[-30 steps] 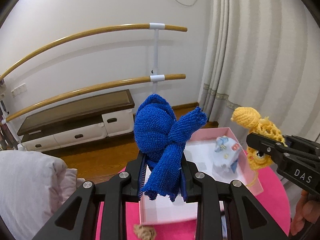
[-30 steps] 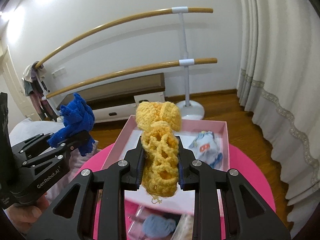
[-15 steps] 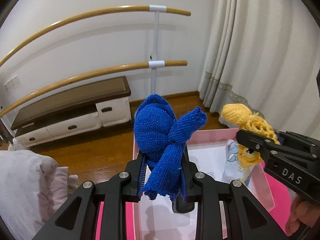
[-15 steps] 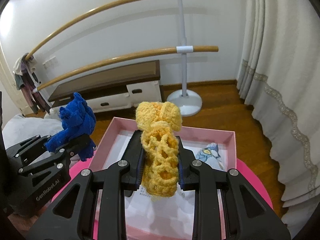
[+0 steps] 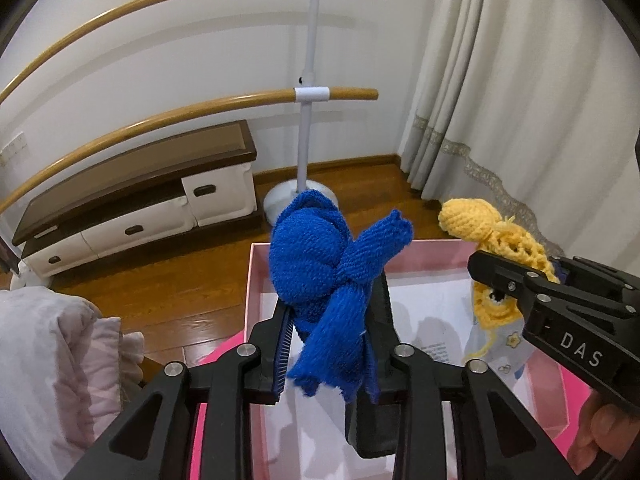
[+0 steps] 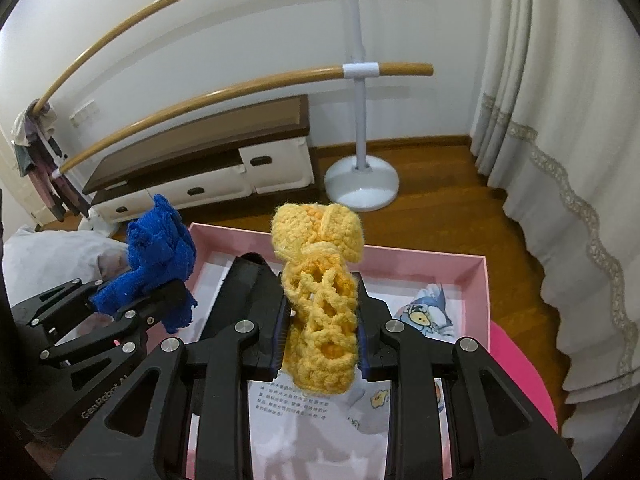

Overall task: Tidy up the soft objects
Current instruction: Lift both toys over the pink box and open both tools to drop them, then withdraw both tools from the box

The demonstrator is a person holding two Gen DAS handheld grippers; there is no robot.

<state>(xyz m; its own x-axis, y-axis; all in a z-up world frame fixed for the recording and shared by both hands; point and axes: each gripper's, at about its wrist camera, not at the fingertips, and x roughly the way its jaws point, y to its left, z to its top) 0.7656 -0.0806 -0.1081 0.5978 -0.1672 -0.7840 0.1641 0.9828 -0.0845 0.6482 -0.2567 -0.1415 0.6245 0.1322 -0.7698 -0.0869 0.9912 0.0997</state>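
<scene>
My left gripper (image 5: 330, 316) is shut on a knotted blue knit cloth (image 5: 320, 256) and holds it above the pink box (image 5: 252, 276). My right gripper (image 6: 320, 312) is shut on a yellow crochet piece (image 6: 318, 264) and holds it above the same pink box (image 6: 484, 292). Each gripper shows in the other's view: the right one with the yellow piece (image 5: 480, 236) at the right, the left one with the blue cloth (image 6: 160, 244) at the left. A small light-blue printed fabric item (image 6: 428, 312) lies in the box's far right corner.
The box stands on a round pink table (image 6: 524, 380). A printed sheet (image 6: 292, 404) lies in the box. Behind are a wooden floor, a low white cabinet (image 5: 132, 216), a barre stand (image 6: 360, 176) and curtains (image 6: 560, 120). A pale bedding pile (image 5: 48, 360) lies left.
Both grippers have moved forward over the box and tilted down, each still holding its item. The box now fills more of both views.
</scene>
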